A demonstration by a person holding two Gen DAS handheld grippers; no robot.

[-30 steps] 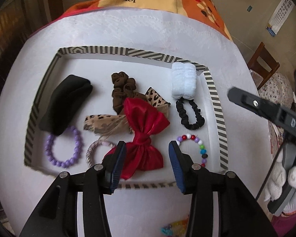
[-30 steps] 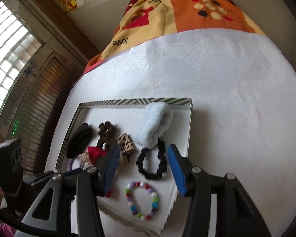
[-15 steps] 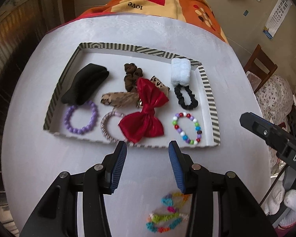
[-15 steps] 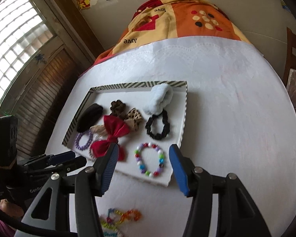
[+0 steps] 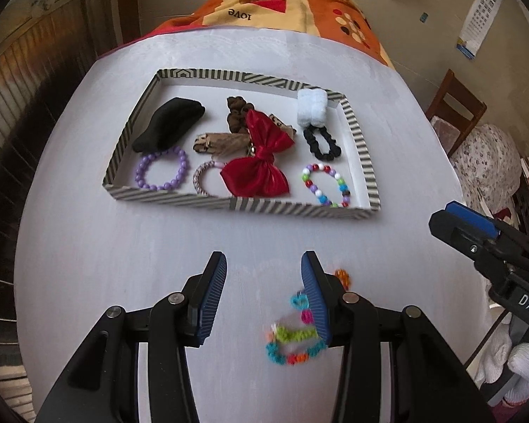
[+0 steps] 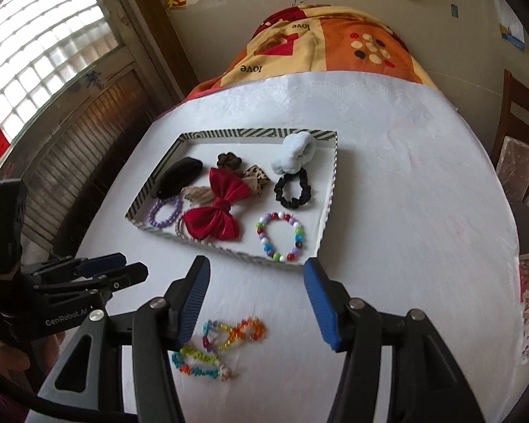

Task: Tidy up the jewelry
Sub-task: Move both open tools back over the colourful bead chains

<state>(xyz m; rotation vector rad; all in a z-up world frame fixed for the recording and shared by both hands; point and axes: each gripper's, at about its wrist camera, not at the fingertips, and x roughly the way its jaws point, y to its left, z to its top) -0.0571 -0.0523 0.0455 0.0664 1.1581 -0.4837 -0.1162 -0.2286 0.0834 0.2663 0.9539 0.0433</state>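
Observation:
A striped-rim tray [image 5: 243,206] [image 6: 329,208] on the white table holds a red bow [image 5: 261,162] [image 6: 222,208], a purple bead bracelet [image 5: 162,172], a multicolour bead bracelet [image 5: 326,185] [image 6: 282,236], a black scrunchie [image 5: 321,142], a white scrunchie [image 5: 312,107], a black pouch [image 5: 169,123] and brown and leopard hair ties. A colourful beaded necklace [image 5: 292,335] [image 6: 218,345] lies on the table in front of the tray. My left gripper [image 5: 264,296] is open and empty above the table, near the necklace. My right gripper [image 6: 255,303] is open and empty above the necklace.
An orange patterned blanket [image 5: 292,3] covers the table's far end. A wooden chair [image 5: 455,112] stands at the right. Wooden shutters [image 6: 70,123] are at the left. The right gripper shows in the left wrist view [image 5: 476,236].
Both grippers have pulled back from the tray toward the near side of the table. The colourful necklace has come into view under them. Both stay open.

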